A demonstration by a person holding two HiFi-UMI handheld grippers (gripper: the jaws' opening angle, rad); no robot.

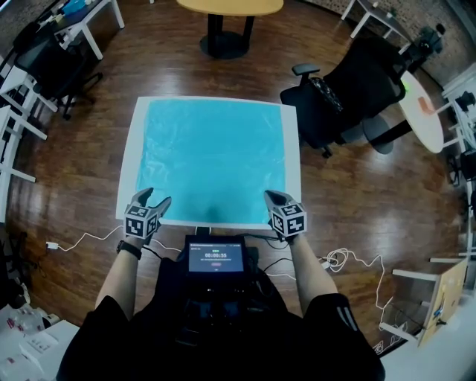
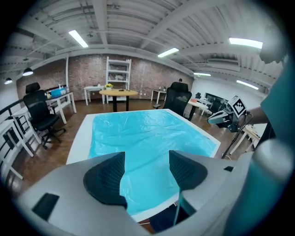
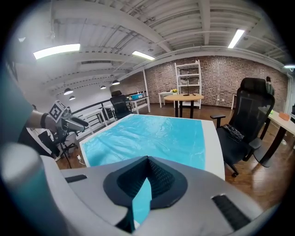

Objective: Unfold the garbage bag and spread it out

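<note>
a brown wooden floor (image 1: pixel 74 186) is filling the room. a white square table (image 1: pixel 134 160) is standing in the middle of it, just in front of the person. the blue garbage bag (image 1: pixel 212 160) is lying flat and open on this table, covering almost all of the top and leaving a white margin at the left, right and far sides. its surface is showing some small wrinkles.

a black office chair (image 1: pixel 349 97) is standing just beside the far right corner of the table. a round wooden table (image 1: pixel 230 6) is standing far behind. a small dark screen (image 1: pixel 216 257) is sitting at the person's chest.

the left gripper (image 1: pixel 155 197) is hanging over the near left corner of the table. its jaws are standing wide apart with nothing between them. the right gripper (image 1: pixel 274 197) is hanging over the near right corner, and its jaws are pressing together. a thin blue strip is showing in the slit behind the tips, and i cannot tell whether this is bag caught there or only bag seen through. white cables (image 1: pixel 346 259) are lying on the floor near the person.
</note>
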